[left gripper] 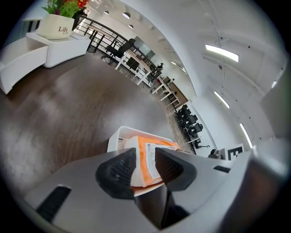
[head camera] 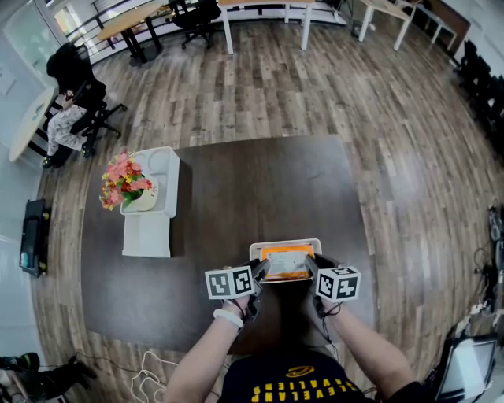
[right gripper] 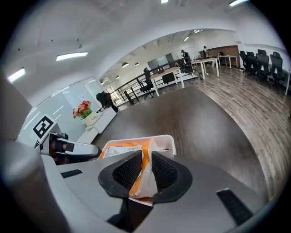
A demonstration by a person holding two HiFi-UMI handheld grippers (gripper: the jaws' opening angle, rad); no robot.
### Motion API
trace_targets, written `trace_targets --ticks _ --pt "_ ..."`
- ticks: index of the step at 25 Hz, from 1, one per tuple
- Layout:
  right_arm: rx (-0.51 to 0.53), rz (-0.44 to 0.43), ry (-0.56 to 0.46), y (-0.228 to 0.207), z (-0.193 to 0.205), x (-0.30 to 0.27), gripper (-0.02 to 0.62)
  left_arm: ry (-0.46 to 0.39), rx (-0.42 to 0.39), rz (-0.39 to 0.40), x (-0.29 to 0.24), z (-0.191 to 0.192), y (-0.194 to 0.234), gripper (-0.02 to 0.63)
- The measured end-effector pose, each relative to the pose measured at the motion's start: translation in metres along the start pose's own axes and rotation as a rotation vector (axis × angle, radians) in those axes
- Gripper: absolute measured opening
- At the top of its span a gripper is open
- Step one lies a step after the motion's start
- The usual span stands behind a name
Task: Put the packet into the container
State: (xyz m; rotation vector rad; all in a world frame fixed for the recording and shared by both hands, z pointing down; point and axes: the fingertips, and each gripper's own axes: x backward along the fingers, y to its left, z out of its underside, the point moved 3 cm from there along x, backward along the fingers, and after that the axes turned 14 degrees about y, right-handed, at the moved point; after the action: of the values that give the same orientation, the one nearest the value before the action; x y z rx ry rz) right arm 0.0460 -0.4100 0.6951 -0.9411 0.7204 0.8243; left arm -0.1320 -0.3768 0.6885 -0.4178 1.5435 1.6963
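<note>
An orange and white packet [head camera: 286,262] lies over a white container [head camera: 284,245] near the front edge of the dark table [head camera: 236,189]. My left gripper [head camera: 258,274] is shut on the packet's left end, and the packet [left gripper: 146,160] shows pinched between its pads. On the other side my right gripper [head camera: 312,271] is shut on the packet's right end, where orange and white film [right gripper: 144,172] bunches between its pads. The container's rim [left gripper: 119,135] shows just beyond the packet in the left gripper view, and its far wall [right gripper: 164,139] in the right gripper view.
A white stand [head camera: 154,197] with a pot of flowers [head camera: 124,183] sits at the table's left side. Wooden floor [head camera: 409,157] surrounds the table. Office chairs [head camera: 83,102] and desks [head camera: 268,8] stand far back.
</note>
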Motion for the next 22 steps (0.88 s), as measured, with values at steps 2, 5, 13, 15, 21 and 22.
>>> trace_targets --ticks 2,5,13,15,21,22 --pt "0.004 0.025 0.011 -0.001 0.001 -0.002 0.063 0.008 -0.016 -0.011 -0.002 -0.001 -0.001 0.133" --pt "0.028 0.049 0.029 -0.002 0.000 -0.005 0.063 0.014 -0.028 -0.019 -0.003 -0.002 -0.001 0.133" --pt "0.096 0.073 0.004 -0.005 -0.008 -0.002 0.081 -0.047 -0.039 -0.012 0.008 -0.006 -0.005 0.133" --pt "0.072 0.061 -0.028 -0.009 -0.011 0.001 0.137 -0.076 -0.050 -0.020 0.016 -0.008 -0.004 0.133" --pt "0.012 0.069 -0.068 -0.023 -0.009 0.022 0.153 -0.146 -0.030 -0.002 0.042 -0.001 -0.005 0.133" --pt "0.000 0.071 -0.079 -0.026 -0.009 0.028 0.153 -0.153 -0.024 0.010 0.045 0.002 -0.006 0.133"
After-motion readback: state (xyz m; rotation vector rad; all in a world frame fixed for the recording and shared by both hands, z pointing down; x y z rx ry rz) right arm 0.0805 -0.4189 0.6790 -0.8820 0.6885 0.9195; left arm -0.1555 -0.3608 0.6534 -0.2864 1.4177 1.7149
